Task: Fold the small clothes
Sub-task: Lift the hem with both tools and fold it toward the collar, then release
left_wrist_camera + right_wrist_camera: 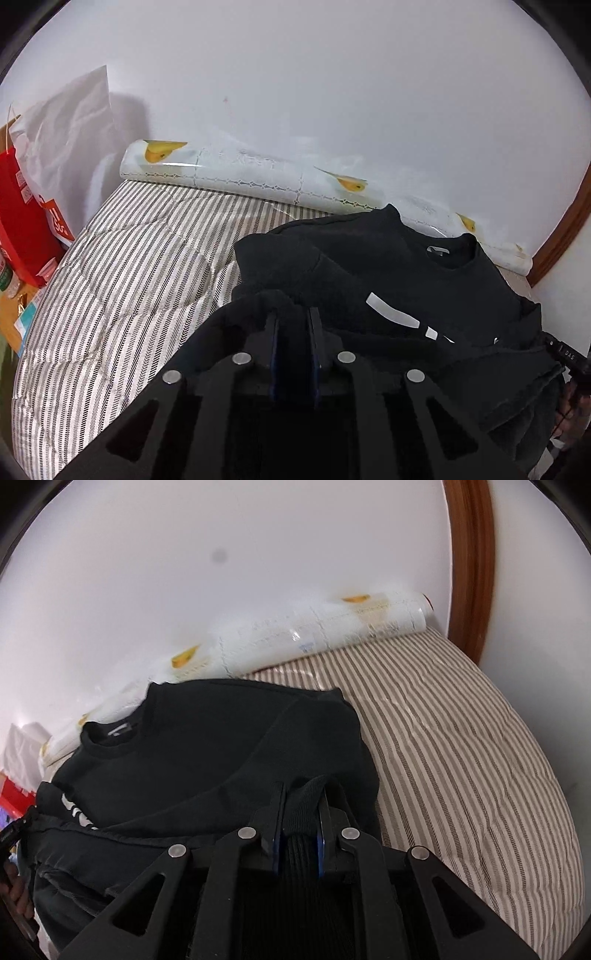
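A black crew-neck sweatshirt point(424, 280) with white printed marks on its chest lies on a grey-and-white striped quilted bed cover point(122, 280), its collar toward the white wall point(314, 81) and its lower edge drawn up over the body of the garment. The left gripper point(295, 325), a black two-finger claw with blue-edged pads, reaches down at the sweatshirt's near left edge; its fingers stand close together with dark fabric around and between them, though the black-on-black view does not show whether the pads actually press on the cloth. In the right wrist view, the right gripper point(301, 805) is clamped on a fold of the sweatshirt point(207, 746), a ribbed band of black knit bunched between its two pads and rising just above the fingertips. A long roll of white plastic-wrapped sheeting printed with yellow fruit point(258, 173) lies along the foot of the wall, just behind the collar. A red paper bag point(22, 221) and a crumpled white bag point(70, 122) stand off the left side of the bed. A brown wooden frame point(472, 561) runs up the wall beyond the bed's far right corner. Part of a hand point(14, 890) shows at the lower left edge of the right wrist view.
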`<state>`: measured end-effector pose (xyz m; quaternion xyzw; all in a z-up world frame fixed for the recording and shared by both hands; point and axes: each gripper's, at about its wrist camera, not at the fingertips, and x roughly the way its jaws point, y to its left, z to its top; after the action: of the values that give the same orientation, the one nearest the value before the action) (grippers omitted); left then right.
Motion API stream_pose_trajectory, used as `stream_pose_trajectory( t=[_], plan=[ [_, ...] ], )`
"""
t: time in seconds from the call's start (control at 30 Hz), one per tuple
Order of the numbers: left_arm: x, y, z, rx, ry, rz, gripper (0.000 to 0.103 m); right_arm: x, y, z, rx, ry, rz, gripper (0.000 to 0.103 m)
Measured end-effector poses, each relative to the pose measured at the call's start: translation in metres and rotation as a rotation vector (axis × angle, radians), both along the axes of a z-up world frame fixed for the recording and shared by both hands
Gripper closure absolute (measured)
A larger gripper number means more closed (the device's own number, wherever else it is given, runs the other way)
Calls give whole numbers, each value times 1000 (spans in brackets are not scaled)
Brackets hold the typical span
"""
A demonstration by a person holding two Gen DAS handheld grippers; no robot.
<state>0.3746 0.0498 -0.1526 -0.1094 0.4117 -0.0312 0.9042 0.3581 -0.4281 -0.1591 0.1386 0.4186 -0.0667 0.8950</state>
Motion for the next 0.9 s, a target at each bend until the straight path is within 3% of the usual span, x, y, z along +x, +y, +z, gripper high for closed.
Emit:
stream_pose_trajectory(
  t=[0.03, 0.13, 0.2, 0.27, 0.37, 0.5, 0.77, 0.9],
  plan=[
    [-1, 0, 1, -2, 5, -1, 84, 0, 2, 1, -12, 1, 4, 87],
    [-5, 0, 7, 0, 9, 5, 65, -7, 8, 10, -54, -6, 10, 81],
    [-13, 1, 13, 3, -5, 3, 48, -14, 12, 19, -77, -20, 7, 66],
    [-22, 0, 20, 19, -21, 0, 38, -24, 18, 30, -106, -41, 14, 64],
    [-36, -2, 28, 41, -31, -13, 38, -40, 27, 47, -124, -58, 36, 62],
    [-56, -3, 38, 51, -39, -14, 32, -62, 38, 64, -136, -69, 42, 46],
    [-98, -4, 50, 84, -60, -22, 30, -105, 58, 78, -219, -100, 20, 40],
    [-114, -4, 50, 83, -70, -43, 30, -125, 63, 80, -183, -125, 64, 40]
  ],
)
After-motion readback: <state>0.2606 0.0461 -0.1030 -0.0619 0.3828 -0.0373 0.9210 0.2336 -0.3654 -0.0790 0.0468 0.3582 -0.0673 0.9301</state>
